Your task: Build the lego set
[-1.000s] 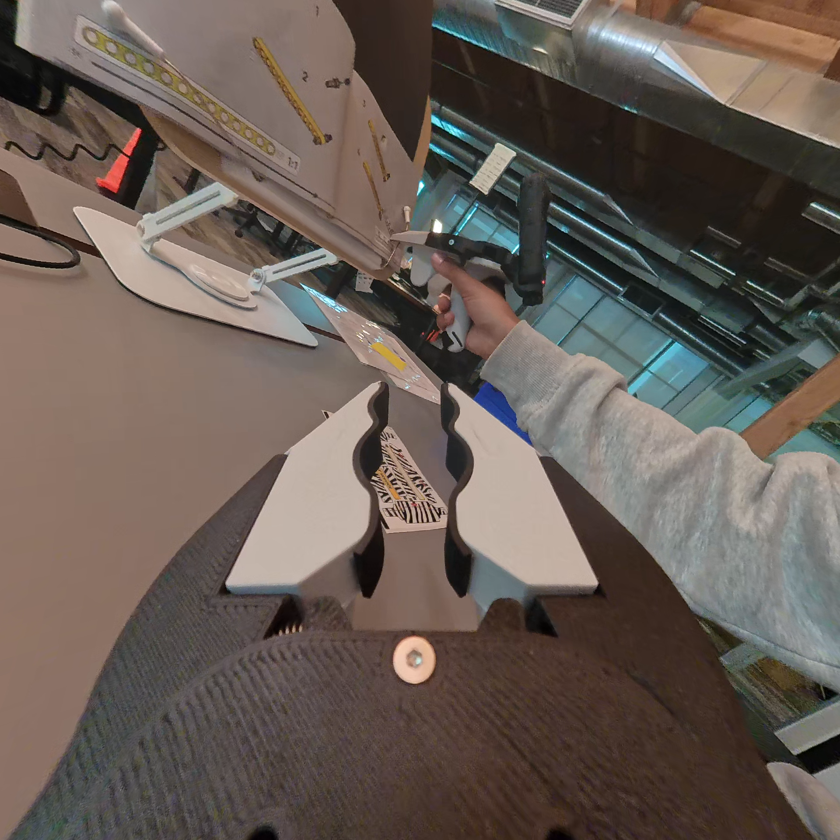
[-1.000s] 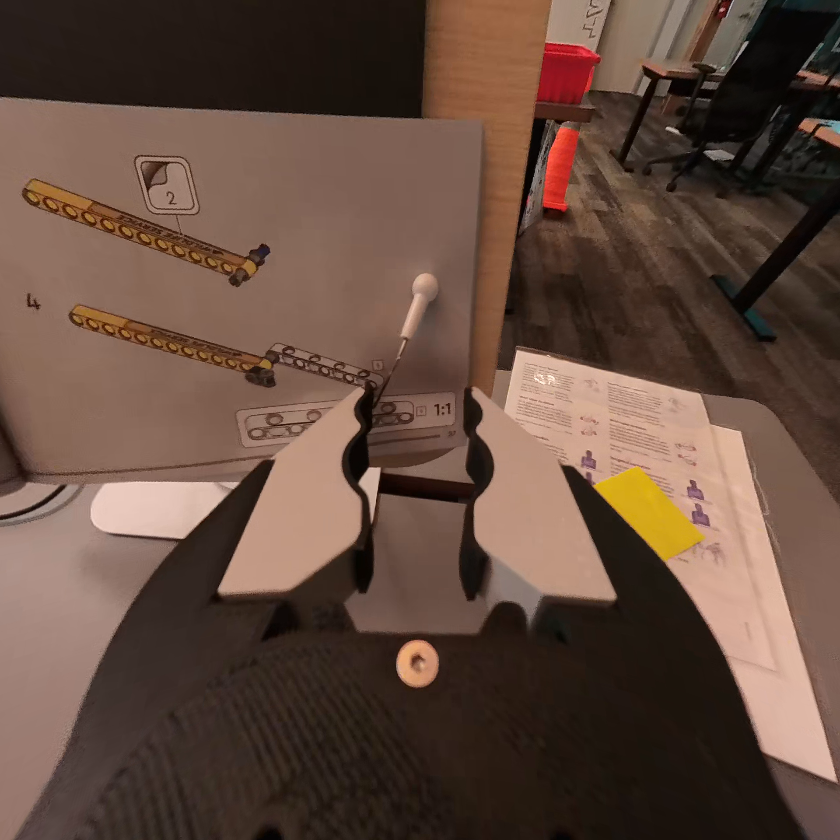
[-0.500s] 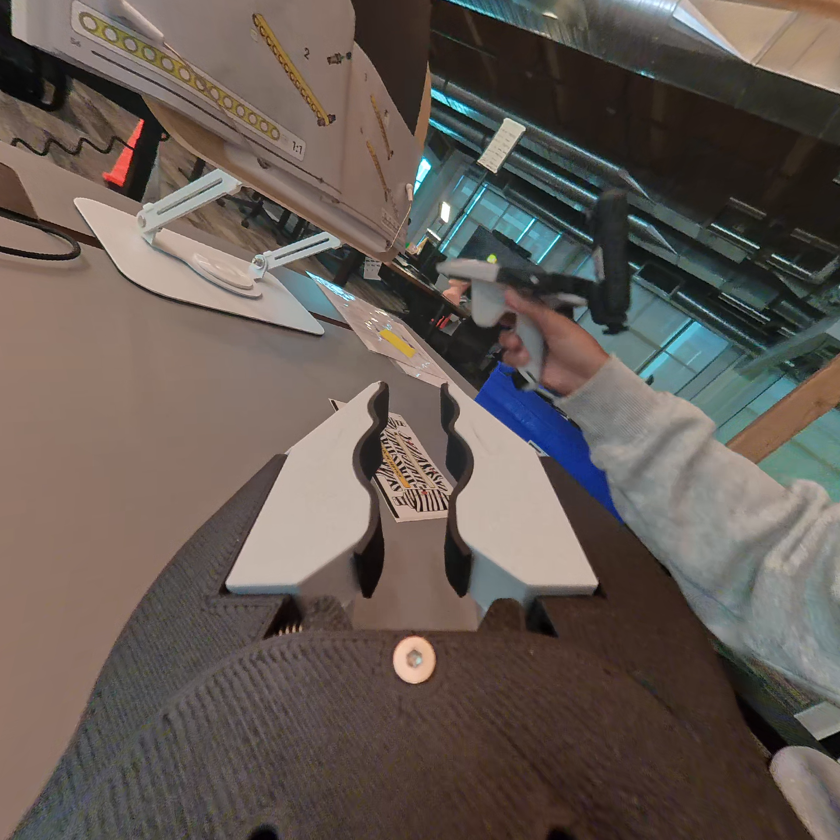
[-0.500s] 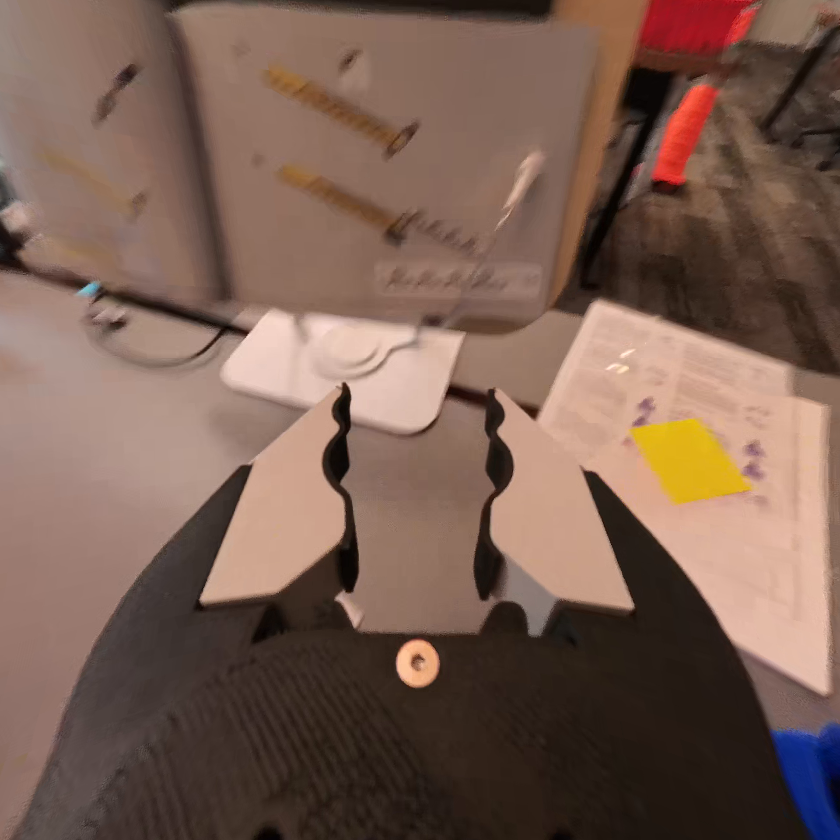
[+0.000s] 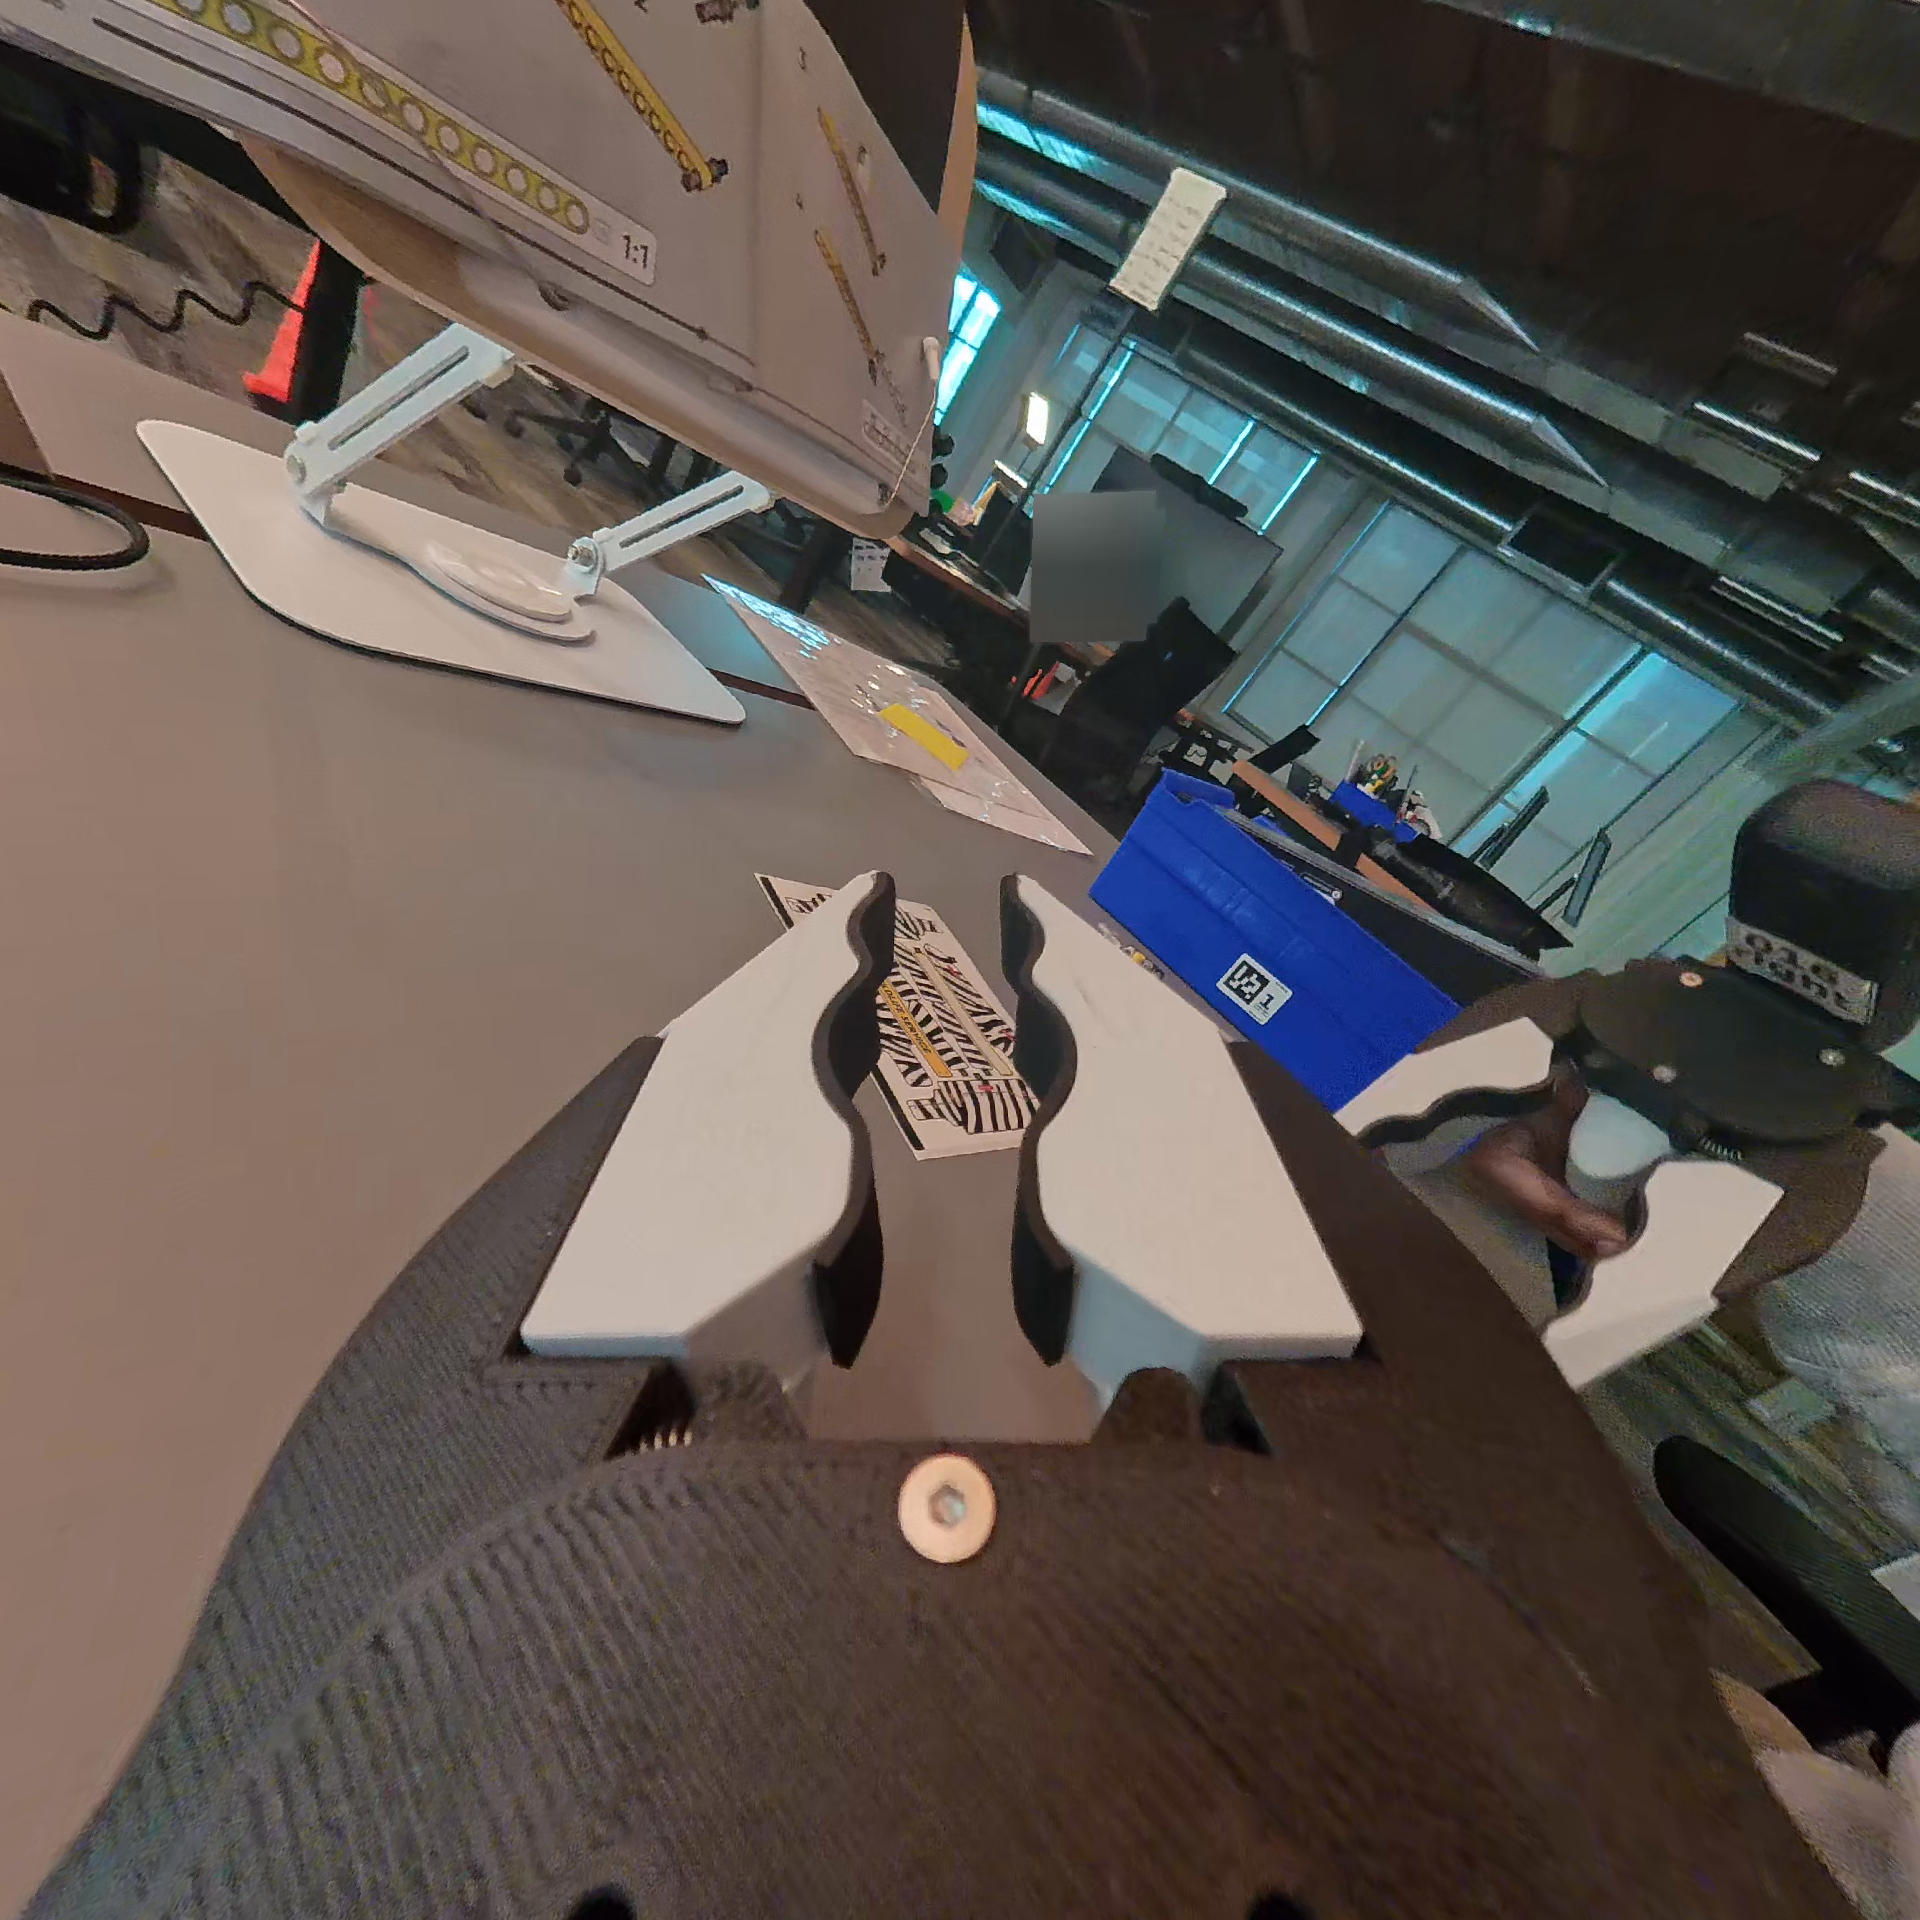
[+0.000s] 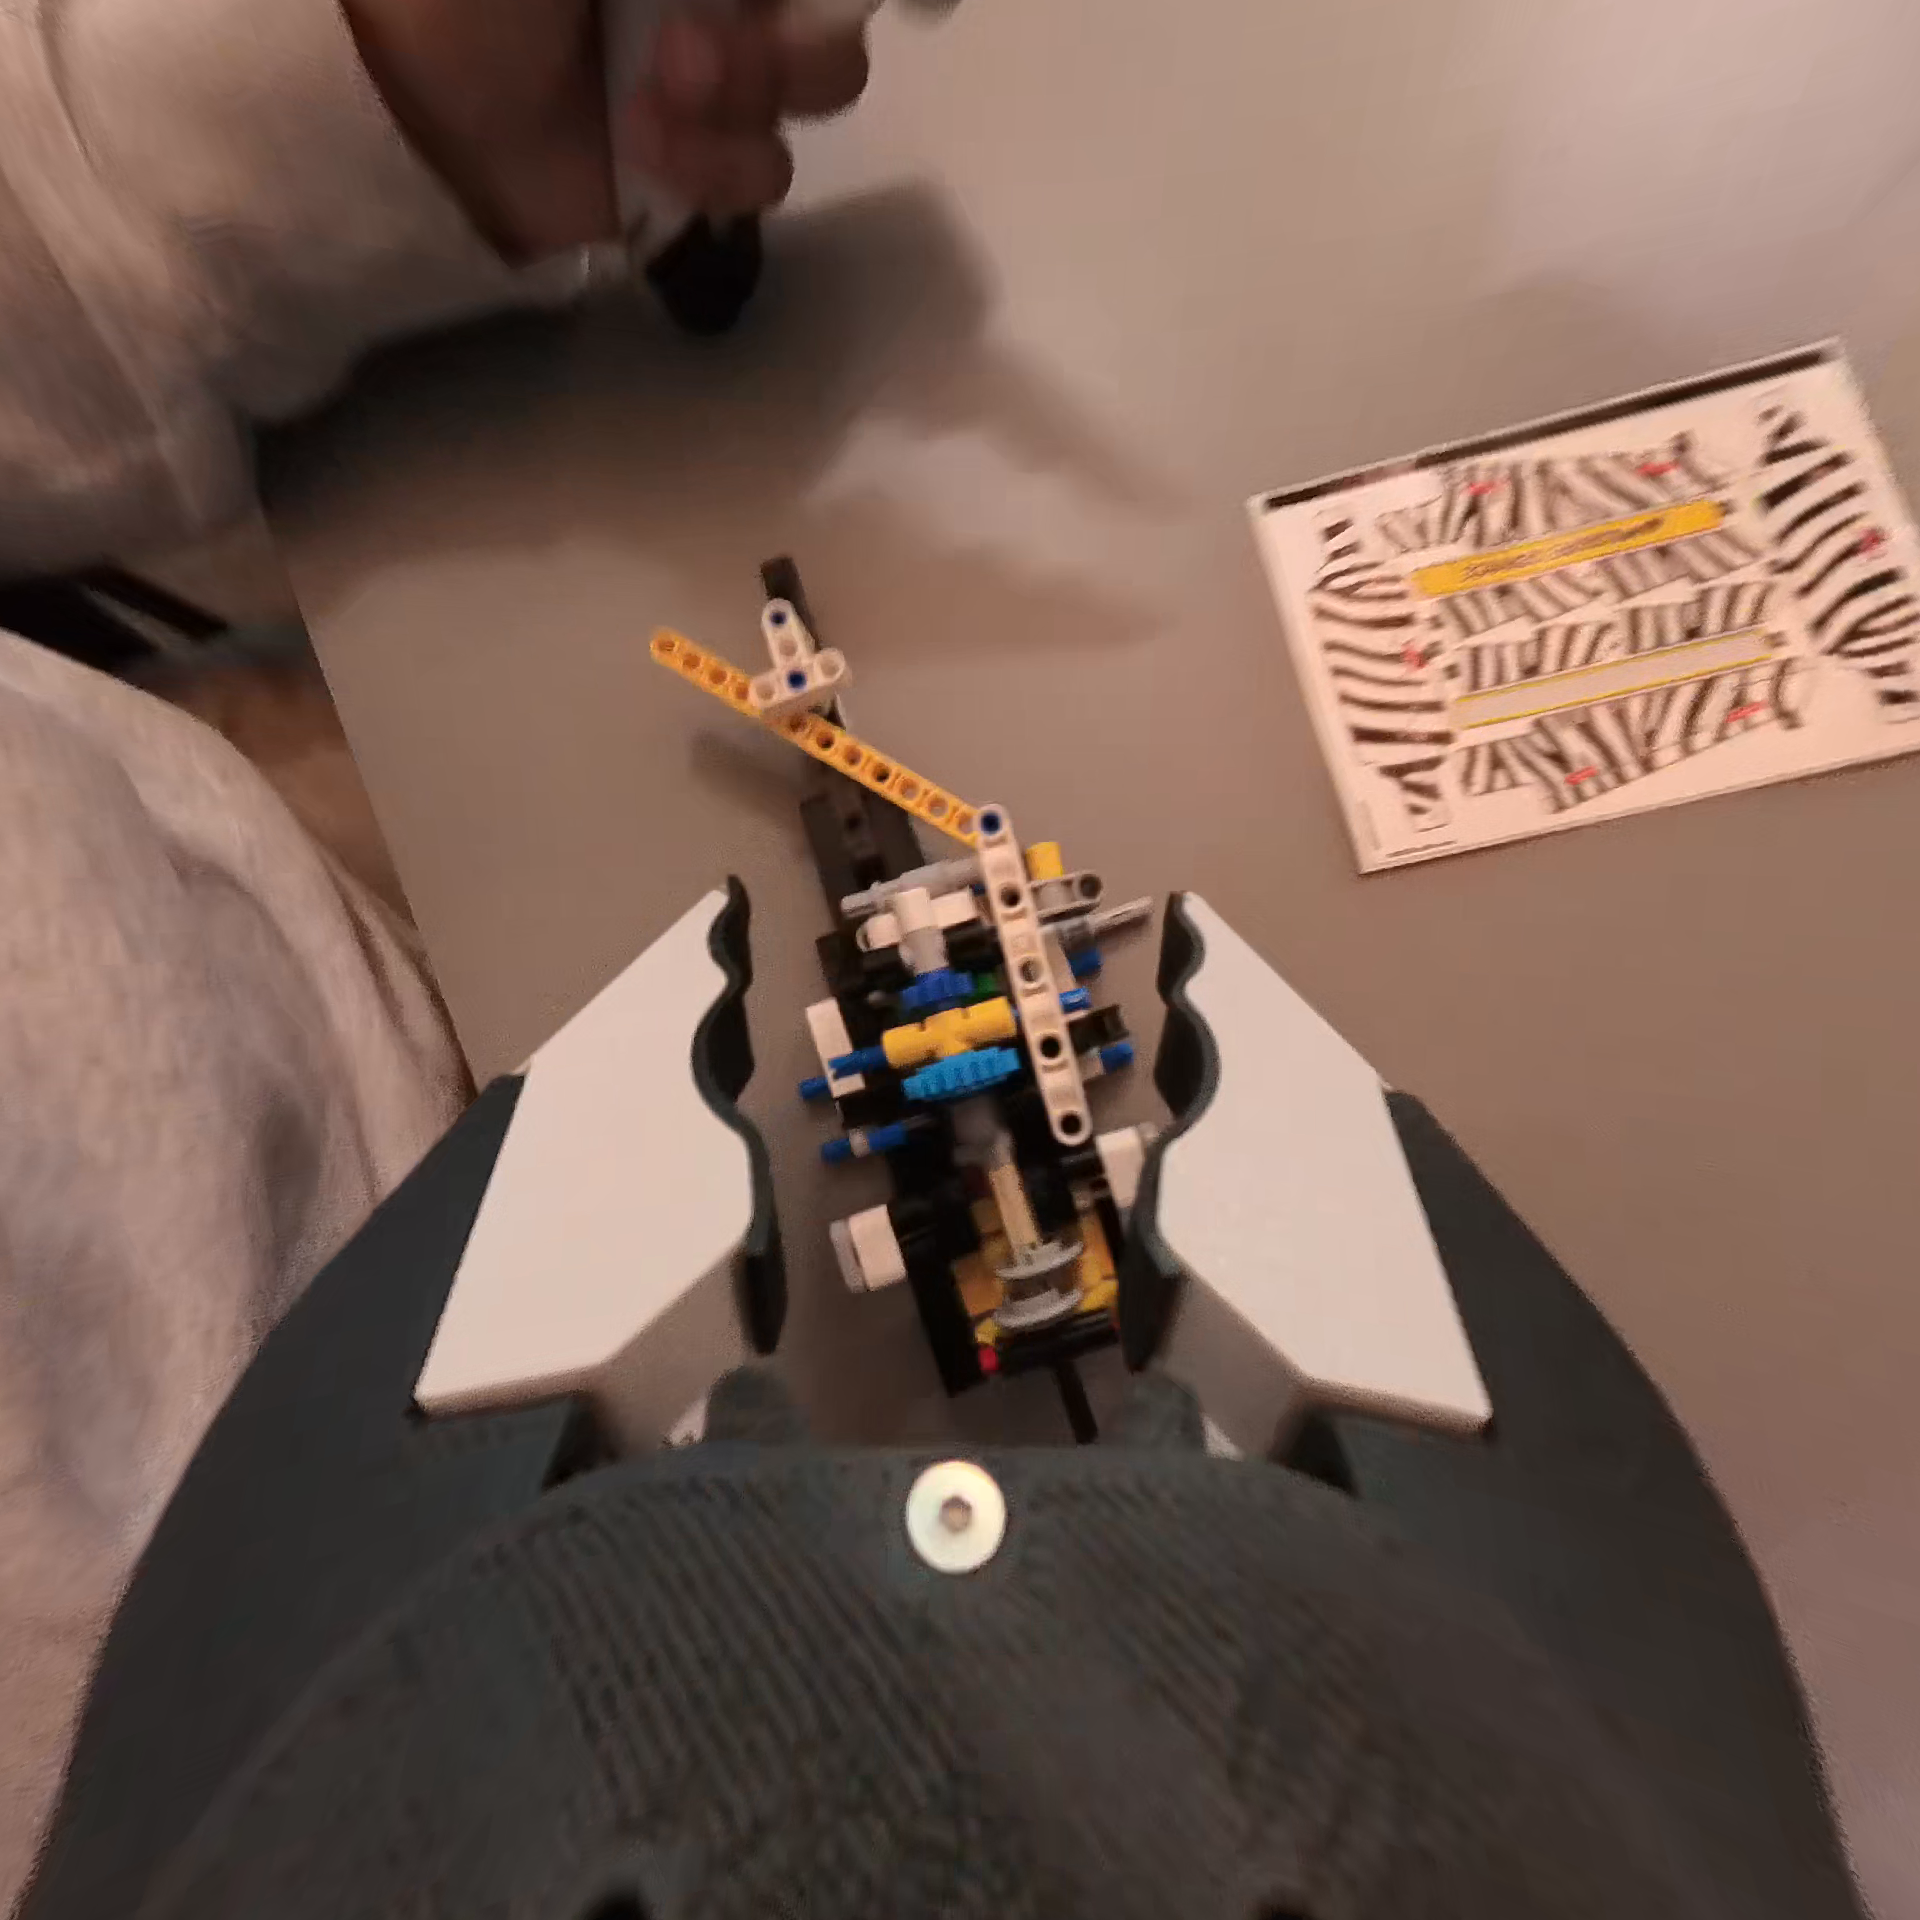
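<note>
- Right wrist view: the right gripper (image 6: 951, 1039) looks straight down, its jaws spread wide to either side of the part-built lego model (image 6: 961, 1081) lying on the desk (image 6: 1455, 1039). The picture is blurred; the right-hand jaw seems to sit just beside or against the model's flank, and I cannot tell which. The left-hand jaw stands clear. Nothing is gripped.
- Judged from this, the risk is an off-centre close: one jaw would meet the model first, push it sideways across the desk, or press on the protruding blue pins and gears and pop them loose.
- A long yellow beam (image 6: 821, 738) with a white angled piece (image 6: 795, 665) runs out from the model's far end, and a white beam (image 6: 1034, 977) lies across the top. A lift from the body alone could let these swing or pull off.
- Left wrist view: the left gripper (image 5: 945, 935) has its jaws part-open and empty, hovering low over the desk and pointing at the zebra-striped sticker sheet (image 5: 951, 1029).
- Farther out stand the instruction display (image 5: 582, 177) on its white stand (image 5: 436, 582), a laminated sheet (image 5: 914, 727) and a blue bin (image 5: 1268, 977) past the desk edge.
</note>
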`<state>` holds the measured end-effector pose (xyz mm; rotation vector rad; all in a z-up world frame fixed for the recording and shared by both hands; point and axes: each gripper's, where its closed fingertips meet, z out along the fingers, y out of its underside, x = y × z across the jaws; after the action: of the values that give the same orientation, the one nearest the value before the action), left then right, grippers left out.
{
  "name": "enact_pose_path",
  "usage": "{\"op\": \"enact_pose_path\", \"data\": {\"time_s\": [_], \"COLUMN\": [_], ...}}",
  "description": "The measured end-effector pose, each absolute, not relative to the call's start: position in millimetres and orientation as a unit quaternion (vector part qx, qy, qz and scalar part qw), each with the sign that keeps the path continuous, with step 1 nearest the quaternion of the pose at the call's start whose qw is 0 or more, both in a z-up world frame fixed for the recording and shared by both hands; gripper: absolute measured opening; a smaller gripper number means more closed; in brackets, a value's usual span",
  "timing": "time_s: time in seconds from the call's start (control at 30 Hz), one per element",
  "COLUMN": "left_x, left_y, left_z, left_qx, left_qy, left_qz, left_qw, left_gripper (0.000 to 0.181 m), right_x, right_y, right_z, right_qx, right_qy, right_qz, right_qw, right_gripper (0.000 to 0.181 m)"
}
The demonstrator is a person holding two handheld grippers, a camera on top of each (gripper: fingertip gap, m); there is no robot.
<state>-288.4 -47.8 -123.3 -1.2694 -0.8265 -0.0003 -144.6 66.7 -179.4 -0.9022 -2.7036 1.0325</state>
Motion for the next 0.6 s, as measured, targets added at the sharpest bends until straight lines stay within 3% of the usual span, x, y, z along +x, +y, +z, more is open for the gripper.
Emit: {"op": "enact_pose_path", "data": {"time_s": [0.03, 0.3, 0.6], "left_x": [-288, -291, -291], "left_y": [-48, -54, -54], "left_z": [-123, -122, -122], "left_qx": [-0.577, -0.570, -0.569], "left_qy": [-0.375, -0.380, -0.382], "left_qz": [0.001, 0.005, -0.001], "left_qw": [0.726, 0.728, 0.729], "left_gripper": [0.017, 0.017, 0.017], "right_x": [-142, -139, -145], "right_y": [66, 70, 97], "right_z": [-187, -224, -224], "right_qx": [-0.292, -0.223, -0.240], "right_qy": [-0.900, -0.950, -0.951], "right_qz": [0.319, 0.211, 0.187], "right_qw": [0.054, 0.059, 0.062], "right_gripper": [0.081, 0.061, 0.057]}}
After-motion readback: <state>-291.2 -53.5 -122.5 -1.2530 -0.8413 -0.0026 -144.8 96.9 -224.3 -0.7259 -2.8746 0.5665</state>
